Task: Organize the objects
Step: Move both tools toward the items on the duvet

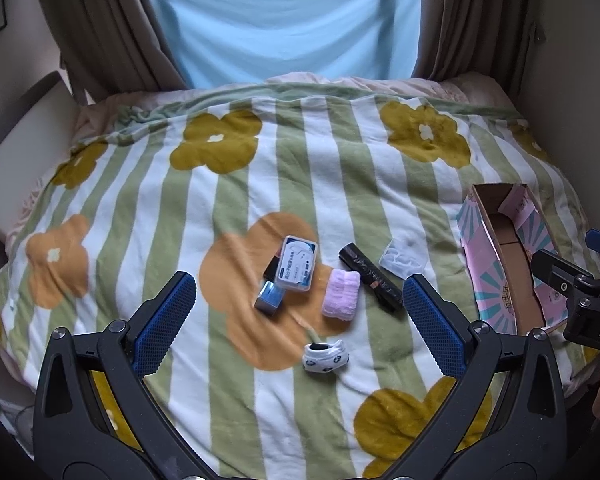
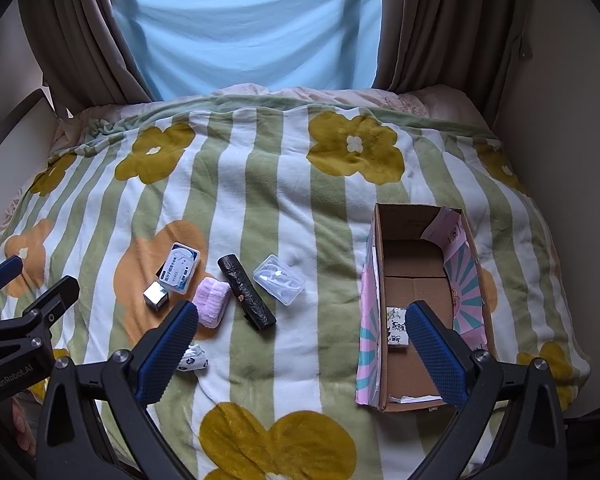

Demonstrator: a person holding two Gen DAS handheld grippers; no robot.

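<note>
From the left wrist camera, the left gripper [image 1: 298, 322] hangs above the bed with its 2 blue-padded fingers [image 1: 165, 322] spread wide and nothing between them. Below it, on the striped flower blanket [image 1: 228, 184], sits a loose cluster: a white labelled case [image 1: 297, 263] lies tilted across a small dark object, a silver box [image 1: 269, 300] sits just in front of it, a folded pink cloth [image 1: 341, 293] lies beside that, and a black roll [image 1: 370, 277] runs diagonally, touching the cloth's right side. A clear plastic case [image 1: 403, 259] rests just past the roll, and a small patterned white sock [image 1: 326, 356] lies alone, nearest the camera. Off to the right, the cardboard box [image 1: 512, 256] stands open on the blanket, with the right gripper [image 1: 580, 280] hovering at the frame edge near it. Over to the right wrist camera: the right gripper [image 2: 302, 350] is also released, fingers [image 2: 436, 354] wide apart and empty, the right one poised over the open cardboard box [image 2: 420, 280]. Inside the box, 1 small printed packet [image 2: 396, 326] lies against the left wall. To the left, the white labelled case [image 2: 180, 267], silver box [image 2: 157, 295], pink cloth [image 2: 211, 305], black roll [image 2: 246, 292] and clear plastic case [image 2: 279, 285] all sit on the blanket [image 2: 300, 208], well apart from the box, and the sock [image 2: 194, 358] peeks out beside the left finger. The left gripper [image 2: 16, 300] shows at the far left edge.
</note>
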